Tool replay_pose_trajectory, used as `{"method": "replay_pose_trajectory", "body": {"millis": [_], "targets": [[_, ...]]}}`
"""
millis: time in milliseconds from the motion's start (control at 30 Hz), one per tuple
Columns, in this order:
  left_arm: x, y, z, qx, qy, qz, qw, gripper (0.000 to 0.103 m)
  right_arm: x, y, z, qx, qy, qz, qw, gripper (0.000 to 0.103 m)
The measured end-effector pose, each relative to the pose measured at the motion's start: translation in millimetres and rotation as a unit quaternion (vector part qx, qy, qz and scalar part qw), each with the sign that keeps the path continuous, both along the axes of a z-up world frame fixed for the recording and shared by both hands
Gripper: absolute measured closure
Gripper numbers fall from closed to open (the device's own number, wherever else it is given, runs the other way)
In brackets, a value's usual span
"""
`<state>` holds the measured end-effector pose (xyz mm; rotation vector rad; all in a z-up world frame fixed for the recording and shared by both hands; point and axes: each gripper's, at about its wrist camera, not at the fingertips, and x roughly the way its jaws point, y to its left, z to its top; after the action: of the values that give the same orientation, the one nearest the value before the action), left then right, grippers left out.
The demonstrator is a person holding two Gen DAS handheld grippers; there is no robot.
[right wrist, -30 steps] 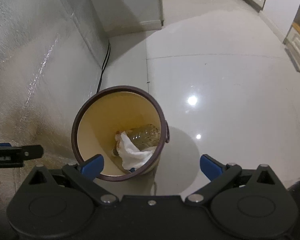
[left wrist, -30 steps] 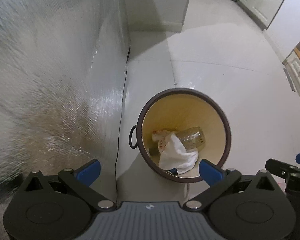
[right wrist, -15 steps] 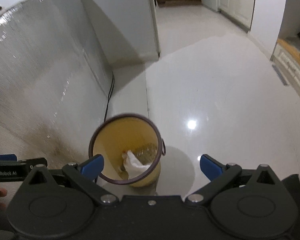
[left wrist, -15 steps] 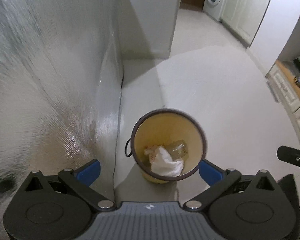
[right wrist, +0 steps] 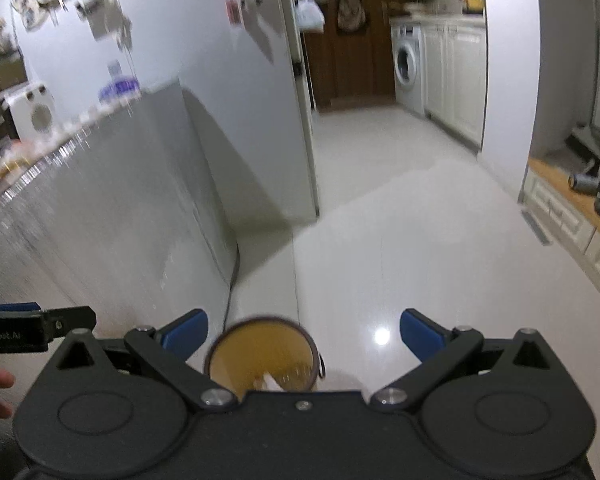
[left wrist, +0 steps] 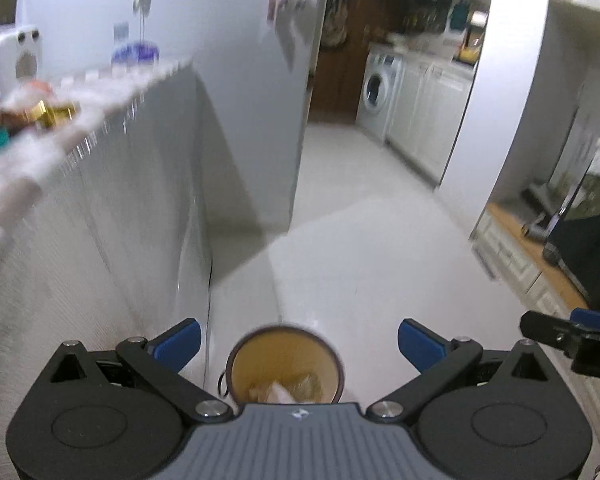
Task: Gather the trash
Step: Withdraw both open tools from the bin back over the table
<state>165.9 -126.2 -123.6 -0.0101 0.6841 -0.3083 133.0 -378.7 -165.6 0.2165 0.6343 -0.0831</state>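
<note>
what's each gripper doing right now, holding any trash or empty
Left gripper: open, holding nothing, above the bin.
Right gripper: open, holding nothing, also above the bin.

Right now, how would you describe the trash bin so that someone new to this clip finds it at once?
Start at the tall foil-covered counter side on the left and follow it down to the glossy white floor. The bin stands there, low between the open left gripper fingers. It is the only round thing on the floor: dark brown rim, yellow inside, white tissue within.
</note>
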Motion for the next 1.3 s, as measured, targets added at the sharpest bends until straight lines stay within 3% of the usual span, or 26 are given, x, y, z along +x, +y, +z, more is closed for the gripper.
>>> {"method": "replay_pose_trajectory", "body": {"millis": [233,500,700,1067,1300], "targets": [[-47.4,13.5,54.1,-0.024,-0.071,-0.002,0.9971,0.000,-41.1,6.3,57.2,-0.011,-0.076,0.002,0.997,0.000],[-92.5,45.9,116.8,-0.021,-0.145,0.010,0.9892,0.000,-68.1,34.2,110.9,-0.020,-0.143,0.022,0.989,0.000],[-104.3,84.1,157.8,-0.012,-0.182,0.022,0.9830,0.000,-71.5,67.9,139.6,-0.026,-0.174,0.045,0.983,0.000],[-52.7,172.7,208.7,0.034,-0.201,0.082,0.9756,0.000,-32.3,140.8,168.9,-0.021,-0.196,0.092,0.976,0.000],[18.1,220.1,210.1,0.054,-0.162,0.098,0.9805,0.000,4.0,179.8,182.8,-0.025,-0.205,0.116,0.972,0.000]]}}
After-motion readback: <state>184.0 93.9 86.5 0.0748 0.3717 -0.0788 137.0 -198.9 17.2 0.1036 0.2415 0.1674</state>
